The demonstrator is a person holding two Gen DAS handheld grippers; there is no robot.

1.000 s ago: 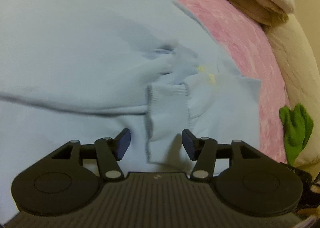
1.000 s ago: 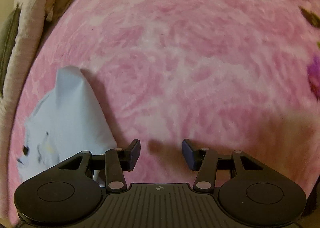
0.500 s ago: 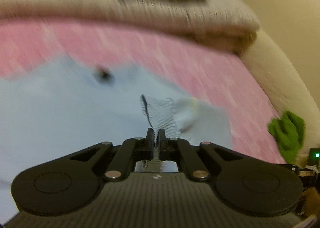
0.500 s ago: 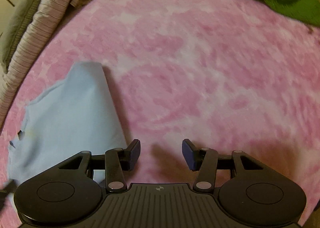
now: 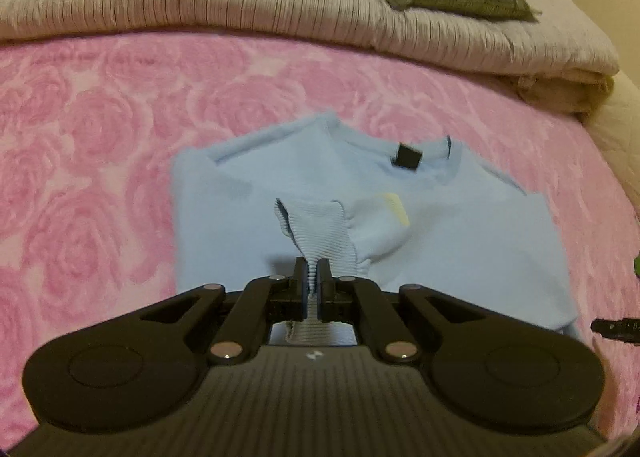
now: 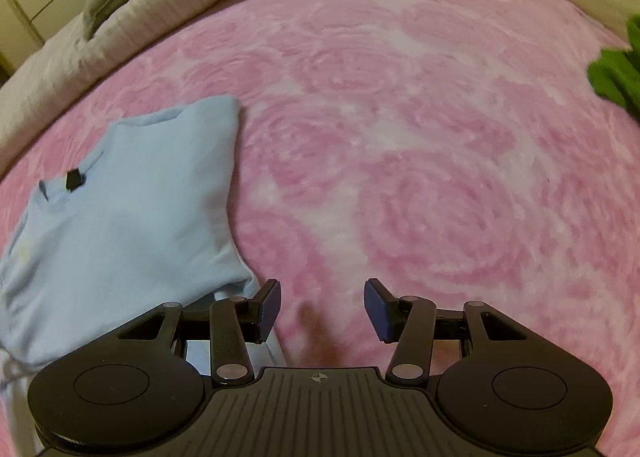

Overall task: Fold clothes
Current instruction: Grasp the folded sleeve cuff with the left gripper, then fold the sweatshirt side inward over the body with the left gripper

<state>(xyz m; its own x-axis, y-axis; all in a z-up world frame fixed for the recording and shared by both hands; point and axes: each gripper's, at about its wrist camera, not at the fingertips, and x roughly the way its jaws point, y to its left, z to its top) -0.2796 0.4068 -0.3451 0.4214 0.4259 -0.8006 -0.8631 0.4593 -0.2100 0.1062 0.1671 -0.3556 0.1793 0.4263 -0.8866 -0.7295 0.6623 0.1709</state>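
Left gripper (image 5: pixel 312 280) clenched on sweatshirt's (image 5: pixel 460 241) ribbed cuff (image 5: pixel 320 227); lay sleeve flat across body, w/o bunching; right gripper (image 6: pixel 320 311) released, empty, over pink blanket (image 6: pixel 400 137).

My left gripper (image 5: pixel 313 284), open around the ribbed cuff (image 5: pixel 320 225) a second ago, is now clamped on it and pulled back, so the whole light-blue sweater (image 5: pixel 460 249) shows. The green cloth (image 6: pixel 618 71) has slid, I think, to the right gripper's view edge.

Matt knit sweatshirt (image 5: pixel 460 225) with ribbed cuff (image 5: pixel 320 229) lies on a plush, fleecy pink blanket (image 6: pixel 400 137).
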